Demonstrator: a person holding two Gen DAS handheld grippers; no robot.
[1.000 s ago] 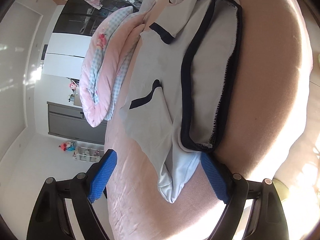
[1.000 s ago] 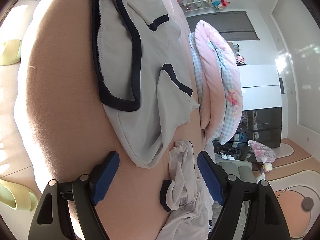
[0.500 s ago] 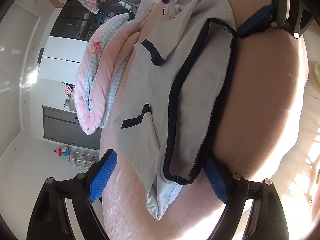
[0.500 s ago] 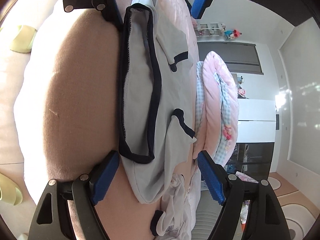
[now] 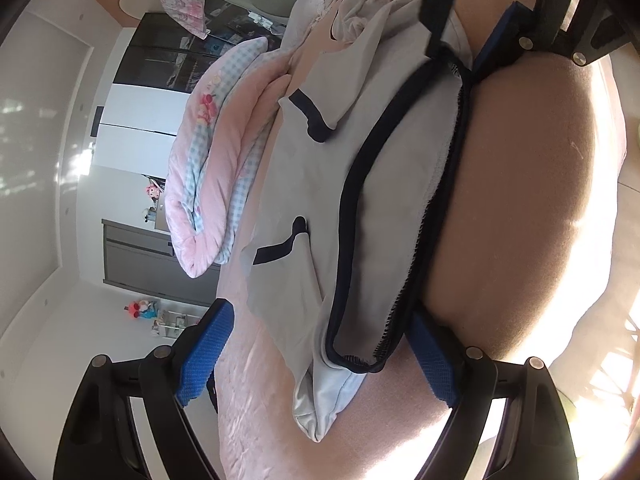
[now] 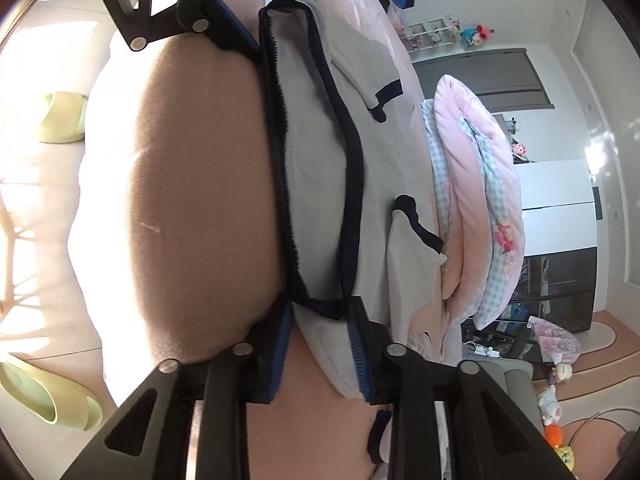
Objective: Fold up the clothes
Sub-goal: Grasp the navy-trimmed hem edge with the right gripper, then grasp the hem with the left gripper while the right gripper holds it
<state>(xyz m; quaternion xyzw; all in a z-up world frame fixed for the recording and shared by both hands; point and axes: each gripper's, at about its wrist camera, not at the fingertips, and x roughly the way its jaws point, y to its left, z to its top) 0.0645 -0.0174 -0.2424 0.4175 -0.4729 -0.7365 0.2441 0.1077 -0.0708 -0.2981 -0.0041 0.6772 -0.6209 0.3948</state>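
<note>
You are working a grey T-shirt with dark trim (image 5: 320, 184) that is lying flat across a pink bed (image 5: 528, 208), its dark-edged hem nearest the bed's edge and both short sleeves showing toward the rolled pink quilt (image 5: 208, 176) on the far side. Your right gripper (image 6: 320, 344) is closing its blue pads on one hem corner, with the cloth plainly between them; in the left wrist view the same tool is pinching the far end of the hem. Your left gripper (image 5: 320, 360) is standing with its jaws wide apart, straddling the other hem corner without pressing on it. Judging from how the shirt lies, the fold is only getting under way: one corner is being taken, the other is not yet gripped, and no crease across the body is showing. Lifting the hem and carrying it toward the collar still seems to be ahead of you. More pale clothes (image 5: 360, 12) are lying bunched beyond the shirt, apparently waiting.
</note>
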